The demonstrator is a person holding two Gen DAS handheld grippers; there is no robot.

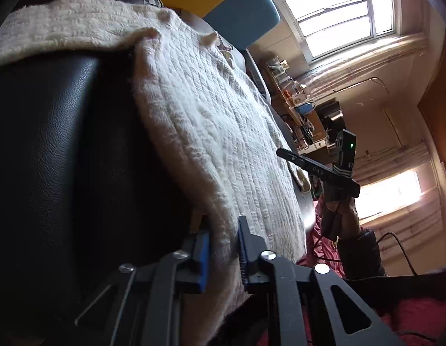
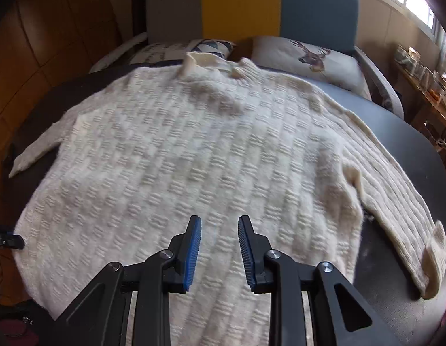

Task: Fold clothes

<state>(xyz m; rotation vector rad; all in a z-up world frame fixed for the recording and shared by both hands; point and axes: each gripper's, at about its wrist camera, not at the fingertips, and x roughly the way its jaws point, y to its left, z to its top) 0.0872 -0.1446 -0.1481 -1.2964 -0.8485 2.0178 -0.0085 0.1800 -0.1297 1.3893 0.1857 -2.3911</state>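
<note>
Right wrist view shows your right gripper (image 2: pixel 219 248) hovering over the lower middle of the cream sweater (image 2: pixel 194 150), jaws apart with nothing between them. The sweater lies spread flat, collar toward the top of the frame near the deer pillow (image 2: pixel 309 57), one sleeve (image 2: pixel 396 201) running down the right side and the other reaching out at the left edge. All of it rests on the dark table (image 2: pixel 410 132). In the left wrist view, your left gripper (image 1: pixel 223 248) sits at the sweater's edge (image 1: pixel 220 201), at the bottom centre of the frame, where the knit drapes over the dark padded surface (image 1: pixel 64 158). Its jaws are set apart with the cloth lying between them, and they do not look closed on it yet. Your right gripper (image 1: pixel 318 170) appears in that view at the right, above the far side of the garment. The step looks like taking the hem or side edge for the first fold. Close the left jaws fully on both layers before lifting, since thick knit slips easily. Bring the right gripper to a matching edge, so the fold line stays straight.
</note>
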